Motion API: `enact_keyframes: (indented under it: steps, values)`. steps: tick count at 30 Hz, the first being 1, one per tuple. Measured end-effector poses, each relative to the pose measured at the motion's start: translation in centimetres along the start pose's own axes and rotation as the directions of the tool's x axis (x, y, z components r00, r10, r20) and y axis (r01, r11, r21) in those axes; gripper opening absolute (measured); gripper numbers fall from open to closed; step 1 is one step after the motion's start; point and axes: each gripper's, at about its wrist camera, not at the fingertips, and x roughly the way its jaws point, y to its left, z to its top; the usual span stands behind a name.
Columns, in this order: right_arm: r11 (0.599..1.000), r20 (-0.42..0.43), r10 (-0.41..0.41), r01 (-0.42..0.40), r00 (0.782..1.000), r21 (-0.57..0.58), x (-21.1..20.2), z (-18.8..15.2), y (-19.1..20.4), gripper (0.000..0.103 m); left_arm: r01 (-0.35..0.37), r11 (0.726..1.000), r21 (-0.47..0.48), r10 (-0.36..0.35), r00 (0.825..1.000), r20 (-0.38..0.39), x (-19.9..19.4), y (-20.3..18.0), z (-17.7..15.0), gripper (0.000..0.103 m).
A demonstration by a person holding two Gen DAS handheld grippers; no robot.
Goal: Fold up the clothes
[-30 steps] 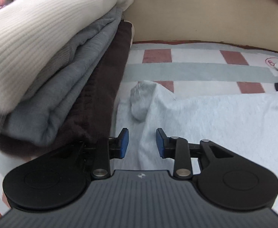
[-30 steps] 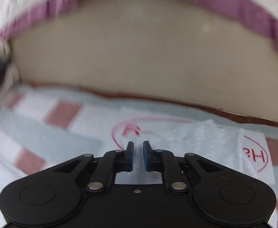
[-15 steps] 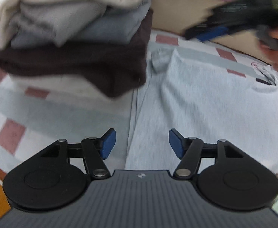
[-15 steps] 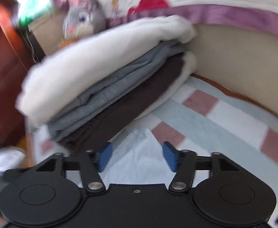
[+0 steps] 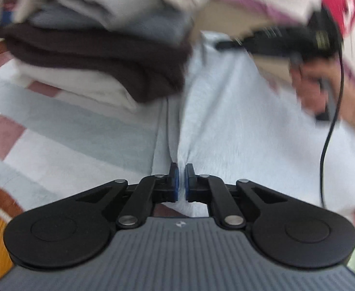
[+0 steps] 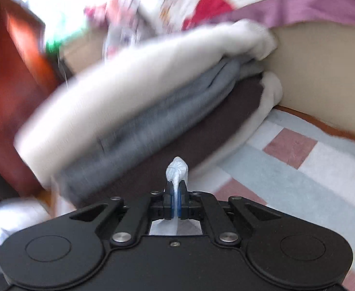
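Cloth of a pale blue garment [image 5: 235,126] lies spread on the checked blanket [image 5: 63,131], just beside the pile of folded clothes [image 5: 97,48]. The pile sits to the left of the garment in the left wrist view, and its dark brown layer hangs a little over the garment's edge.

The left gripper [image 5: 181,181] is at the near edge of the garment. Its blue pads are pulled in close together, and a ridge of the blue cloth bunches up right at the tips. It looks pinched, but the cloth between the pads is hard to see.

The right gripper [image 6: 176,200] has its pads squeezed tight on a corner of the same pale blue garment [image 6: 176,169]. A small knob of cloth pokes out past the tips, and more cloth shows behind them. This gripper points at the pile [image 6: 133,121], which is close in front of it.

From the left wrist view, the right gripper [image 5: 228,44] reaches over the far end of the garment, next to the pile. A hand [image 5: 320,89] holds it, and a black cable [image 5: 332,121] hangs down from it.

Behind the pile there is a beige wall [image 6: 323,77] with a white and purple cover [image 6: 298,7] on top.
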Motion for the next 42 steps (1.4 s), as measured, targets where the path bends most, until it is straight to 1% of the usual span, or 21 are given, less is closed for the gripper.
enact_keyframes:
  steps: [2, 3, 5, 7, 8, 9, 11, 15, 17, 18, 20, 23, 25, 26, 28, 30, 32, 34, 37, 40, 42]
  values:
    - [1.0, 0.038, 0.008, -0.009, 0.999, 0.03, -0.4, 0.2, -0.1, 0.004, -0.019, 0.999, -0.05, 0.022, 0.998, 0.06, -1.6, 0.0, 0.2, 0.001]
    - [1.0, 0.03, -0.004, 0.003, 1.0, 0.018, 0.1, 0.5, 0.1, 0.004, -0.073, 0.997, -0.029, 0.075, 0.994, 0.076, -2.0, -0.7, 0.2, 0.001]
    - [0.996, -0.044, -0.082, 0.081, 0.996, -0.031, 1.9, 1.1, 0.7, 0.012, -0.139, 0.99, 0.014, 0.137, 0.989, 0.062, -2.2, -1.5, 0.0, 0.001]
    - [0.97, -0.092, -0.219, 0.207, 0.971, -0.126, 3.6, 1.3, 2.0, 0.022, -0.174, 0.984, 0.032, 0.174, 0.985, 0.01, -1.7, -1.6, -0.3, 0.001]
    - [0.95, -0.089, -0.282, 0.265, 0.955, -0.166, 3.9, 1.3, 2.7, 0.039, -0.19, 0.981, 0.041, 0.191, 0.982, -0.012, -1.4, -1.6, -0.4, 0.001]
    - [0.926, -0.081, -0.342, 0.321, 0.936, -0.199, 4.1, 1.3, 3.3, 0.048, -0.206, 0.978, 0.042, 0.207, 0.978, -0.021, -1.3, -1.7, -0.5, 0.001]
    - [0.903, -0.032, -0.409, 0.4, 0.912, -0.159, 3.1, 1.1, 3.7, 0.048, -0.242, 0.97, 0.031, 0.243, 0.969, -0.045, -1.0, -1.7, -0.6, 0.001]
    - [0.931, -0.042, -0.366, 0.366, 0.93, -0.001, -0.6, 0.1, 2.4, 0.049, -0.304, 0.951, 0.055, 0.307, 0.95, -0.057, -1.0, -1.8, -0.3, 0.002]
    - [0.954, -0.081, -0.298, 0.3, 0.951, 0.018, -2.1, -1.3, 1.8, 0.048, -0.271, 0.961, 0.052, 0.27, 0.963, 0.008, -2.1, -2.0, -0.1, 0.002]
    - [0.958, -0.115, -0.286, 0.287, 0.951, -0.011, -2.3, -2.1, 1.7, 0.048, -0.24, 0.97, 0.04, 0.239, 0.97, 0.036, -2.3, -2.0, 0.2, 0.002]
    - [0.958, -0.193, -0.284, 0.271, 0.939, -0.093, -2.5, -3.8, 1.9, 0.048, -0.158, 0.987, 0.034, 0.156, 0.986, 0.061, -2.2, -2.4, 1.1, 0.002]
    - [0.928, -0.277, -0.354, 0.299, 0.894, -0.221, -1.3, -5.9, 2.2, 0.048, -0.033, 0.993, 0.11, 0.03, 0.999, 0.036, -0.2, -4.4, 2.6, 0.002]
    - [0.924, -0.292, -0.375, 0.329, 0.88, -0.195, -0.3, -6.6, 1.4, 0.049, 0.021, 0.985, 0.174, -0.019, 1.0, -0.013, 1.9, -6.0, 3.6, 0.005]
    - [0.92, -0.259, -0.384, 0.341, 0.886, -0.194, 0.1, -6.7, 1.4, 0.049, 0.033, 0.978, 0.204, -0.025, 0.999, -0.042, 3.2, -6.8, 4.0, 0.005]
    - [0.904, -0.213, -0.413, 0.371, 0.885, -0.211, 1.3, -6.4, 1.5, 0.049, 0.03, 0.972, 0.233, -0.01, 0.996, -0.086, 5.7, -8.0, 4.9, 0.005]
    - [0.894, -0.188, -0.43, 0.389, 0.883, -0.22, 3.0, -5.7, 1.8, 0.056, 0.031, 0.98, 0.199, -0.01, 0.994, -0.109, 8.1, -7.9, 6.0, 0.005]
    - [0.873, -0.186, -0.462, 0.409, 0.867, -0.265, 4.8, -5.0, 2.3, 0.063, 0.001, 0.988, 0.157, 0.017, 0.994, -0.109, 9.9, -7.6, 6.5, 0.005]
    - [0.849, -0.171, -0.497, 0.435, 0.851, -0.3, 5.5, -4.4, 2.7, 0.06, -0.016, 0.986, 0.164, 0.036, 0.992, -0.122, 11.1, -7.7, 6.8, 0.005]
    - [0.841, -0.101, -0.521, 0.489, 0.848, -0.231, 4.0, -3.9, 2.0, 0.059, -0.048, 0.981, 0.19, 0.073, 0.99, -0.123, 12.5, -8.0, 7.0, 0.005]
    - [0.868, -0.068, -0.496, 0.495, 0.866, -0.036, -2.4, -5.1, 0.3, 0.06, -0.095, 0.966, 0.24, 0.12, 0.989, -0.091, 13.1, -8.4, 6.5, 0.006]
    - [0.871, -0.044, -0.479, 0.481, 0.877, 0.103, -7.0, -6.1, -0.9, 0.06, -0.166, 0.947, 0.275, 0.191, 0.979, -0.066, 13.4, -9.1, 6.5, 0.008]
